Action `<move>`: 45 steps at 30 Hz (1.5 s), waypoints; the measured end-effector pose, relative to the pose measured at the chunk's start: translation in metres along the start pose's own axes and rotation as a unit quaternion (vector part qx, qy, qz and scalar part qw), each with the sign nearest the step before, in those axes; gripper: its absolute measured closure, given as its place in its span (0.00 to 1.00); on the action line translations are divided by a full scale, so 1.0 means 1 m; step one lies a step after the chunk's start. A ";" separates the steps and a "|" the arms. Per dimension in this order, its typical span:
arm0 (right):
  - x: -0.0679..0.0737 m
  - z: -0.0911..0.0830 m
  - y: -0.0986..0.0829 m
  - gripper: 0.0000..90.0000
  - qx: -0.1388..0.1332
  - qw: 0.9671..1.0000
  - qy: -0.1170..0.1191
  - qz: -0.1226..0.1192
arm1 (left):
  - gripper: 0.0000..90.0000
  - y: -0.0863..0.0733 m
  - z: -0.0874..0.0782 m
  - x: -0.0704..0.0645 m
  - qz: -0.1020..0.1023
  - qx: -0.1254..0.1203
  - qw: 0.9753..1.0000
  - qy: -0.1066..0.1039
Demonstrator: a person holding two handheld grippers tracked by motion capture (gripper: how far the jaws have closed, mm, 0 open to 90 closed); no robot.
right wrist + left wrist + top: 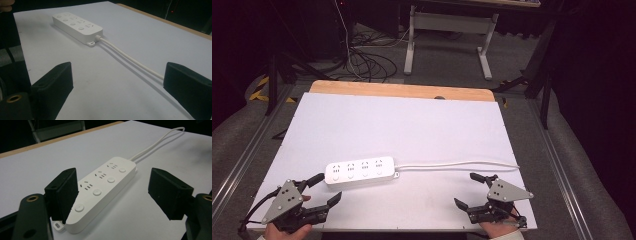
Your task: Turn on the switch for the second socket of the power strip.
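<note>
Power strip [360,171]: white, flat on white table [422,125], near-left of centre, untouched.
Cord [457,164]: runs right from strip's right end towards table's right edge.
Left gripper [323,188]: jaws spread wide, empty, just near of strip's left end.
Right gripper [468,190]: jaws apart, empty, near-right, just near of cord.
Progress: likely start; nothing grasped yet, whole handling of strip left.

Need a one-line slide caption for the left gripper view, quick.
Open left gripper faces the near end of a white power strip lying on the white table.
</note>
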State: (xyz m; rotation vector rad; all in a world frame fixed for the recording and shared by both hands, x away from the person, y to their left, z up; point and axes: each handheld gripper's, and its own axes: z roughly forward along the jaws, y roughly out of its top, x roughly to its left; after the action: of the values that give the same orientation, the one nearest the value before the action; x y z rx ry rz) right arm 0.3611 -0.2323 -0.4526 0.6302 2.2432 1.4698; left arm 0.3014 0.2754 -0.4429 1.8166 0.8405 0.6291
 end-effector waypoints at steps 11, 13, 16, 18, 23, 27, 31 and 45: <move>-0.001 0.000 -0.001 0.11 -0.001 1.000 0.003 0.002 | 0.27 0.001 -0.001 -0.001 0.000 0.000 1.000 -0.008; -0.001 0.000 -0.001 0.11 -0.001 1.000 0.003 0.002 | 0.27 0.001 -0.001 -0.001 0.005 0.001 1.000 -0.003; 0.000 -0.001 -0.001 0.11 -0.001 1.000 0.002 0.002 | 0.30 0.001 -0.002 -0.002 0.002 0.005 1.000 0.006; 0.000 -0.001 0.000 0.11 -0.003 1.000 0.003 0.002 | 0.31 0.001 -0.002 -0.001 0.003 0.016 1.000 0.000; 0.000 0.000 0.000 0.12 -0.001 1.000 0.006 0.001 | 0.29 0.002 -0.002 -0.001 0.004 0.016 1.000 0.003; 0.000 0.000 -0.001 0.12 -0.001 1.000 0.006 0.002 | 0.28 0.002 -0.002 -0.002 0.008 0.018 1.000 0.004; 0.000 0.000 -0.001 0.11 -0.001 1.000 0.006 0.002 | 0.28 0.004 -0.001 -0.002 0.012 0.022 1.000 0.006; 0.000 0.001 -0.001 0.12 0.005 1.000 0.010 0.002 | 0.29 0.020 0.004 0.002 0.007 0.020 1.000 0.000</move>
State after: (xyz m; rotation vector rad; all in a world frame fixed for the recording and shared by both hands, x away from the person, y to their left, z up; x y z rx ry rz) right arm 0.3615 -0.2311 -0.4536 0.6256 2.2659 1.4747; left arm 0.3109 0.2693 -0.4256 1.8592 0.8456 0.6247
